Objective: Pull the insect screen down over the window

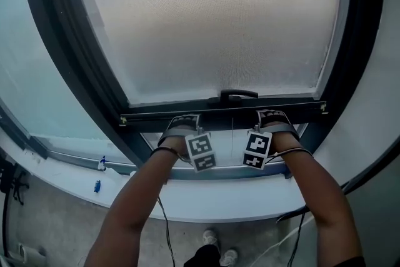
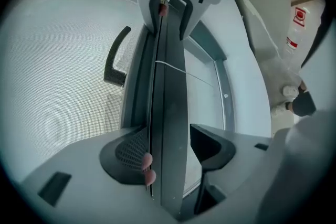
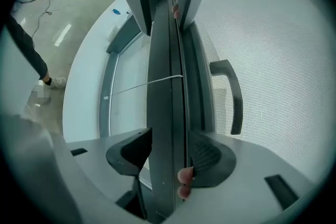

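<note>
The insect screen (image 1: 206, 15) covers most of the window as grey mesh. Its dark bottom bar (image 1: 219, 114) lies just above the lower frame and carries a black handle (image 1: 237, 95). My left gripper (image 1: 183, 123) is shut on the bar left of the handle. My right gripper (image 1: 272, 117) is shut on it right of the handle. In the left gripper view the bar (image 2: 170, 86) runs between the jaws of the left gripper (image 2: 168, 147), with the handle (image 2: 116, 57) to the left. The right gripper view shows the bar (image 3: 167, 86) clamped in the right gripper (image 3: 169, 149). A thin white cord (image 3: 136, 86) hangs off the bar.
A white sill (image 1: 206, 200) curves below the window, with a small blue thing (image 1: 97, 186) on its left. Dark window frame (image 1: 69, 53) borders the screen on both sides. Cables (image 1: 165, 228) trail to the floor beside a person's shoes (image 1: 215, 239). Someone's leg (image 3: 31, 55) stands at the left.
</note>
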The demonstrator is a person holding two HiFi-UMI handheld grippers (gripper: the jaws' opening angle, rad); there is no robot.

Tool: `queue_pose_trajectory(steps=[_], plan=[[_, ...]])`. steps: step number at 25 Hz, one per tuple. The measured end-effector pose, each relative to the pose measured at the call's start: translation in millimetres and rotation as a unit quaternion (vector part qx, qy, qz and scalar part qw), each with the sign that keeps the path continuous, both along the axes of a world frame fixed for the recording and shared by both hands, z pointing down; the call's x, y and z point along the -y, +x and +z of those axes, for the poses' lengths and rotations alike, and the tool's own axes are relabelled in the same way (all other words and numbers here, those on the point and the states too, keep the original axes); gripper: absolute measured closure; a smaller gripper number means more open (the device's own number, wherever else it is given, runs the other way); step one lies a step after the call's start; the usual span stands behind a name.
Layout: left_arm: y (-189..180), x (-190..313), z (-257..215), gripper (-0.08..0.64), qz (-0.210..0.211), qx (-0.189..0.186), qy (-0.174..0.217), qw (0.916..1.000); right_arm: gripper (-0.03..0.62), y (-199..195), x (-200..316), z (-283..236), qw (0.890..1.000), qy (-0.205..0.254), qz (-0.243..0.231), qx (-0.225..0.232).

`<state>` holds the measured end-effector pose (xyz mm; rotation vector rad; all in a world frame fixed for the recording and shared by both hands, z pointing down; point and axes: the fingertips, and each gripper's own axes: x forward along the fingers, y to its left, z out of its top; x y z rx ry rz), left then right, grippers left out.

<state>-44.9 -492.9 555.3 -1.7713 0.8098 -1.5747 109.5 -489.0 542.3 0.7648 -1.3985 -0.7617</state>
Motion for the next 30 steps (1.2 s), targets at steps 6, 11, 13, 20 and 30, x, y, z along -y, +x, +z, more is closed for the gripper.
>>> queue_pose_trajectory(steps=[6, 11, 13, 20, 30], plan=[[0.4, 3.8, -4.7, 0.304, 0.011, -0.01, 0.009, 0.9998, 0.379, 0.5, 4.7, -4.0, 1.0, 0.015, -0.003, -0.005], [1.2, 2.8, -5.6, 0.305, 0.012, -0.005, -0.02, 0.9997, 0.38, 0.7, 6.3, -6.4, 0.999, 0.034, -0.009, 0.008], [1.1, 1.1, -7.2, 0.305, 0.016, -0.002, -0.03, 0.9994, 0.388, 1.0, 6.1, -8.6, 0.999, 0.036, -0.012, 0.009], [1.6, 0.3, -9.0, 0.305, 0.02, -0.005, -0.041, 0.9989, 0.41, 1.2, 6.8, -12.0, 1.0, 0.025, -0.011, 0.004], [1.7, -7.5, -34.2, 0.305, 0.02, -0.01, -0.001, 0.9997, 0.408, 5.1, -3.0, -28.5, 0.998, 0.052, -0.027, 0.006]])
